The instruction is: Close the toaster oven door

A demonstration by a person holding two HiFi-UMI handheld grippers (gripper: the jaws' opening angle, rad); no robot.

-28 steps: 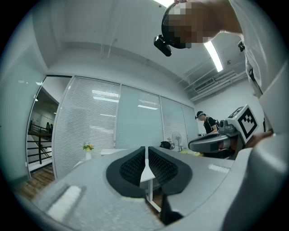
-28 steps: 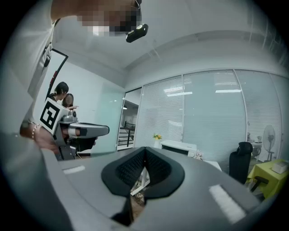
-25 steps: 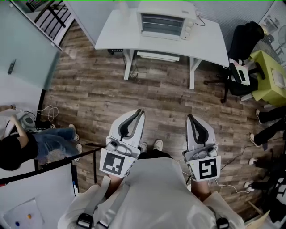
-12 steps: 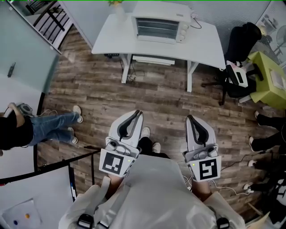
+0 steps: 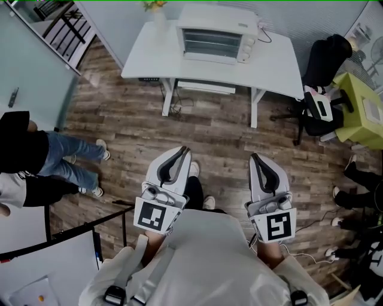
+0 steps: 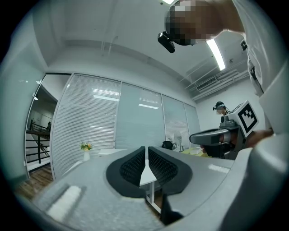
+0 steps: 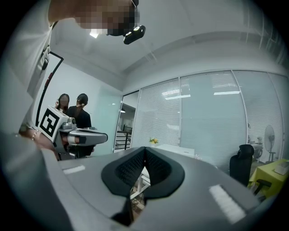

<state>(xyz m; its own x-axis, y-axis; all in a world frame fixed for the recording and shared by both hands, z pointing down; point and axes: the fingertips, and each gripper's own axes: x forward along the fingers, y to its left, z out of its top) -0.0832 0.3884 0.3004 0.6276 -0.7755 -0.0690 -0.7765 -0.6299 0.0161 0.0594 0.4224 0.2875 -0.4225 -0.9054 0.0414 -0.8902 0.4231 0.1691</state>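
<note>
A white toaster oven (image 5: 218, 33) stands on a white table (image 5: 275, 63) at the far end of the room, its glass front toward me. From this distance I cannot tell how its door stands. My left gripper (image 5: 184, 150) and right gripper (image 5: 254, 157) are held close to my body, well short of the table, and point toward it. Both are shut with nothing between the jaws. In the left gripper view the left gripper (image 6: 146, 151) shows only a hairline slit at its tips. In the right gripper view the tips of the right gripper (image 7: 145, 150) touch.
Wood floor lies between me and the table. A vase of flowers (image 5: 157, 12) stands on the table's left end. A black office chair (image 5: 320, 107) and a yellow-green table (image 5: 365, 107) are at the right. A person (image 5: 36, 161) stands at the left, near a white board (image 5: 48, 263).
The table and oven sit a little lower in the head view. The person at the left has stood up and shifted. Both grippers stay as they were.
</note>
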